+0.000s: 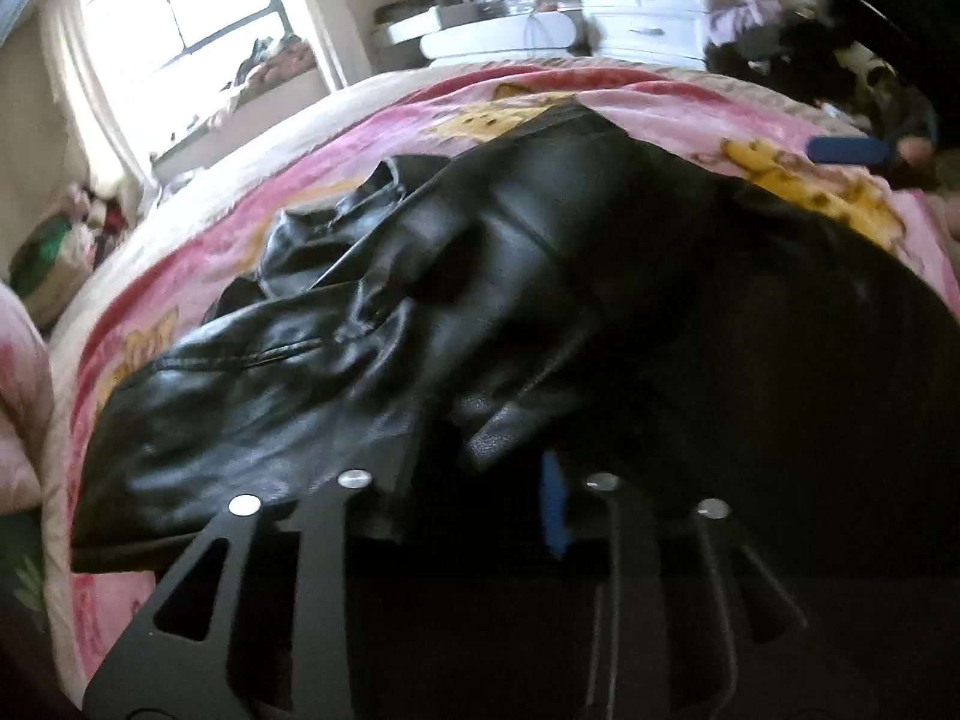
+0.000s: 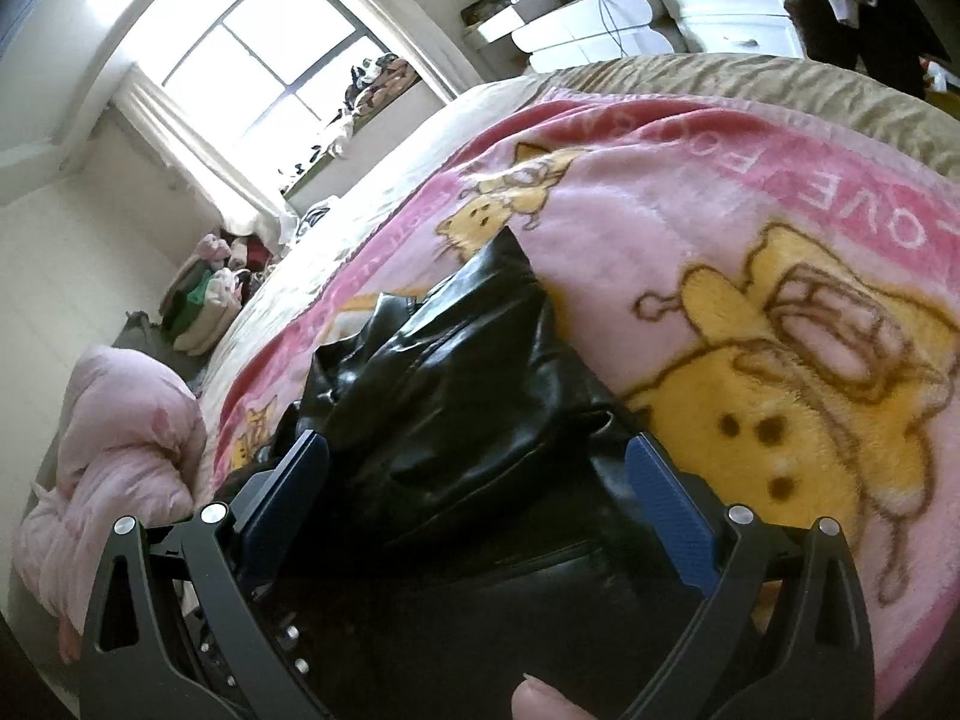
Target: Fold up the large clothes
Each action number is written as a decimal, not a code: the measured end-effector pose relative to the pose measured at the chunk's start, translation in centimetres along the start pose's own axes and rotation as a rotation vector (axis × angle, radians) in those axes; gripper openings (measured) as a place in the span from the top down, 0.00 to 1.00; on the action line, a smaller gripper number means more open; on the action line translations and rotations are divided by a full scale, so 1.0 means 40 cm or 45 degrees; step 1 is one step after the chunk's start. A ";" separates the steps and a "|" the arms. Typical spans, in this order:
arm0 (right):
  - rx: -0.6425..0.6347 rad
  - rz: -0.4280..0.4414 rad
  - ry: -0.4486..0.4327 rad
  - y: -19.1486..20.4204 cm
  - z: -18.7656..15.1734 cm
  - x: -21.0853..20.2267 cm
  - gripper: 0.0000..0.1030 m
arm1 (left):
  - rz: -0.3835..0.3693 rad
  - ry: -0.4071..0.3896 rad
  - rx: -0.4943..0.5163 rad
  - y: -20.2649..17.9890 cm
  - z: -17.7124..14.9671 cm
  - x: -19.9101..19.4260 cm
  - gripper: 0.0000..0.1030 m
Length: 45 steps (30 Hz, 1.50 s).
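A bed with a pink cartoon blanket (image 2: 690,252) fills a bright, cluttered bedroom. The right hand-held gripper (image 2: 477,468) stands wide over the black leather jacket (image 1: 372,324), crumpled on the blanket. The left hand-held gripper (image 1: 516,450) is buried in jacket folds; its state is unclear.

left gripper (image 1: 480,450) low in its own view, fingers mostly lost in blur and dark, one blue pad (image 1: 552,504) just visible at about 6 o'clock; jaw state unclear. right gripper (image 2: 477,480) wide apart, blue pads (image 2: 288,492) at 8 and 4 o'clock, pointing toward 12. a fingertip (image 2: 552,699) shows at 6 o'clock. right gripper's pad also at 2 o'clock in left view.
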State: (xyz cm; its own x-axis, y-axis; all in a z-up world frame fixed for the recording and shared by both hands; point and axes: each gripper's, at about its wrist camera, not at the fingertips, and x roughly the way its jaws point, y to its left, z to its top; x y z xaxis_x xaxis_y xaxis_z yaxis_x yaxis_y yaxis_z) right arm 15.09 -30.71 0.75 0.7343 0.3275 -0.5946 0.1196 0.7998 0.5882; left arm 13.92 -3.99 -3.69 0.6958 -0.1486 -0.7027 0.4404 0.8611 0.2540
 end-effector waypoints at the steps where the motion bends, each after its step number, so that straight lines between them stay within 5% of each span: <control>1: 0.000 0.001 0.006 -0.002 0.002 0.002 0.04 | 0.007 0.002 0.017 -0.005 0.003 -0.001 0.66; 2: -0.003 0.005 0.020 -0.002 0.001 0.008 0.04 | 0.009 0.003 0.032 -0.009 0.003 -0.005 0.60; 4: -0.005 0.029 0.048 0.001 -0.001 0.022 0.04 | -0.048 -0.007 0.022 -0.004 0.005 -0.024 0.21; 7: 0.006 0.095 0.130 0.011 -0.006 0.055 0.04 | -0.149 -0.042 -0.014 0.008 0.015 -0.062 0.10; 13: -0.055 0.206 0.313 0.093 -0.028 0.150 0.06 | -0.043 -0.095 -0.003 0.038 0.040 -0.123 0.09; 17: -0.072 0.191 0.438 0.137 -0.042 0.240 0.25 | 0.068 -0.124 -0.189 0.180 0.036 -0.142 0.09; 19: -0.059 0.171 0.475 0.145 -0.051 0.269 0.65 | 0.141 -0.106 -0.342 0.270 0.026 -0.138 0.09; 20: -0.072 0.182 0.483 0.155 -0.054 0.280 0.73 | 0.159 -0.086 -0.433 0.316 0.014 -0.135 0.09; 23: -0.227 0.209 0.413 0.215 -0.052 0.262 0.89 | 0.144 -0.064 -0.695 0.443 -0.032 -0.139 0.09; 29: -0.600 0.252 0.161 0.373 -0.023 0.154 0.91 | 0.273 -0.101 -1.062 0.630 -0.139 -0.168 0.09; 35: -0.833 0.260 -0.013 0.457 0.056 0.052 0.92 | 0.103 -0.161 -1.334 0.691 -0.204 -0.148 0.09; 39: -0.927 0.172 -0.071 0.444 0.087 0.026 0.92 | 0.084 -0.143 -1.297 0.653 -0.183 -0.102 0.13; 41: -0.938 0.141 -0.062 0.424 0.092 0.034 0.92 | 0.051 -0.152 -1.250 0.622 -0.164 -0.082 0.28; 43: -0.934 0.119 -0.046 0.399 0.087 0.044 0.92 | 0.034 -0.138 -1.195 0.593 -0.143 -0.058 0.55; 45: -0.919 0.096 -0.024 0.371 0.082 0.058 0.92 | 0.009 -0.119 -1.139 0.569 -0.131 -0.039 0.68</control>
State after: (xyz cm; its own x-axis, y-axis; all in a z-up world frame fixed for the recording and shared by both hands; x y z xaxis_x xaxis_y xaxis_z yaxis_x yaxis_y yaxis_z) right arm 20.79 -19.74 9.90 0.7356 0.3912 -0.5531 -0.3976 0.9103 0.1150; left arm 19.89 18.37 -0.28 0.7571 -0.1475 -0.6364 -0.1434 0.9129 -0.3822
